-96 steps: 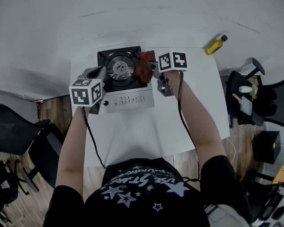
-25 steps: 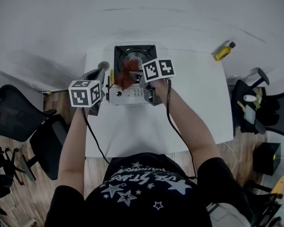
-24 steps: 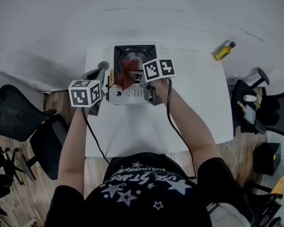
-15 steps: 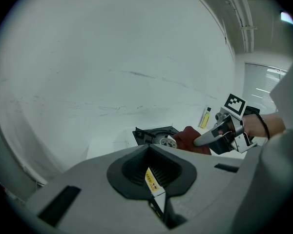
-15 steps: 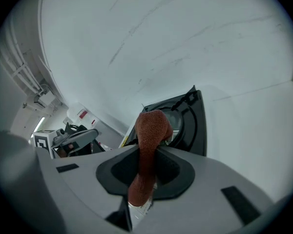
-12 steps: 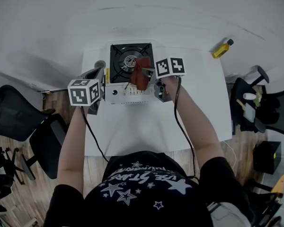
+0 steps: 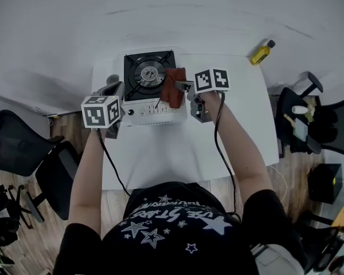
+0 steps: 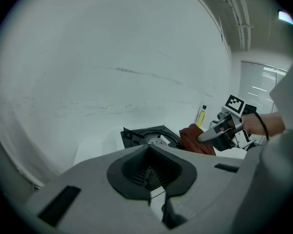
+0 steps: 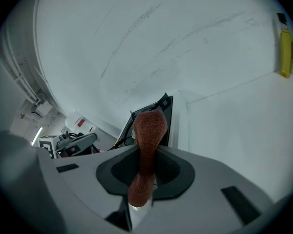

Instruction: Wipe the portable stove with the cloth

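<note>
Right tongs (image 7: pixel 184 86) are clamped tight on the red-brown cloth (image 7: pixel 173 88), which sits over the right edge of the stove (image 7: pixel 147 75) at the back of the white surface (image 7: pixel 178 148). Left tongs (image 7: pixel 113 86) are pinched together, empty, just beside the stove's left side. Looks like mid-wipe; next, drag the cloth across the black top, pressing down. The front-panel print is too small to read.

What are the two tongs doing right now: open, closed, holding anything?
Left tongs: closed, nothing between them.
Right tongs: closed on the red-brown cloth.
</note>
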Demonstrator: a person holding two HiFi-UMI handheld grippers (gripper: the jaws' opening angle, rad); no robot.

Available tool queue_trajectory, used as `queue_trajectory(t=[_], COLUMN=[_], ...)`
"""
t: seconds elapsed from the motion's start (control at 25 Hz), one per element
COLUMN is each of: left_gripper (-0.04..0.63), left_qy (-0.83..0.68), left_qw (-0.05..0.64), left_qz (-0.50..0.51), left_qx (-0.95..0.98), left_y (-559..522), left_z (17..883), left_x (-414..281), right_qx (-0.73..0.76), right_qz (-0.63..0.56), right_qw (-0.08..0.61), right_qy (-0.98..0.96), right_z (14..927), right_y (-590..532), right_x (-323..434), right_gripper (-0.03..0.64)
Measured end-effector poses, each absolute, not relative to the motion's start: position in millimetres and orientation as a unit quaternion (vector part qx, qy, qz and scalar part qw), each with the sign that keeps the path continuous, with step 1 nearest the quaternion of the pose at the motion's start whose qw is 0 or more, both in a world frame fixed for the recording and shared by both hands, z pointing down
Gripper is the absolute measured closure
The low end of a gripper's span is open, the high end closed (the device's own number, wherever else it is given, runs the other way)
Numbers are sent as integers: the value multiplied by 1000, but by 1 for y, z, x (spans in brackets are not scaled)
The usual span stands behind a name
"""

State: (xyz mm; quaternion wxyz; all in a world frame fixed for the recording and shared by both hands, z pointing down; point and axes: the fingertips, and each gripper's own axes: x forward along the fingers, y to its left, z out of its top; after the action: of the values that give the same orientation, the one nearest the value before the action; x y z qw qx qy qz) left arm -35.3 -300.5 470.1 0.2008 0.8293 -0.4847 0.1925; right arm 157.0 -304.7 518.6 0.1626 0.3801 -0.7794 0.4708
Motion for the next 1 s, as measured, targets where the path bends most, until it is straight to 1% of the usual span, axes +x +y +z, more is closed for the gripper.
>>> queue_trajectory(t=[0.28,0.52,0.68,0.84,1.0], left_gripper=[589,589,589,589,589], left_qy=[-479,-480,-483,-489,-499], left_qw=[200,200,198,196,191], left_qz=[191,189,188,184,178], left_qx=[833,833,832,830,826], left_y=[-297,-293,-288,-285,-281], left_z=[469,471,467,463,455], left_x=[-17,-19,-19,-23,-37], right_qx=[385,402,405,386,349], right_qz=[482,483,474,455,439], right_qw=[151,152,147,145,137], right_qy=[-772,-763,-768,-789,-817], right_z=[521,524,511,486,458], right_y=[-298,-296,-294,-290,-282], right_x=[179,194,200,186,148], right_gripper=[552,552,552,552,552])
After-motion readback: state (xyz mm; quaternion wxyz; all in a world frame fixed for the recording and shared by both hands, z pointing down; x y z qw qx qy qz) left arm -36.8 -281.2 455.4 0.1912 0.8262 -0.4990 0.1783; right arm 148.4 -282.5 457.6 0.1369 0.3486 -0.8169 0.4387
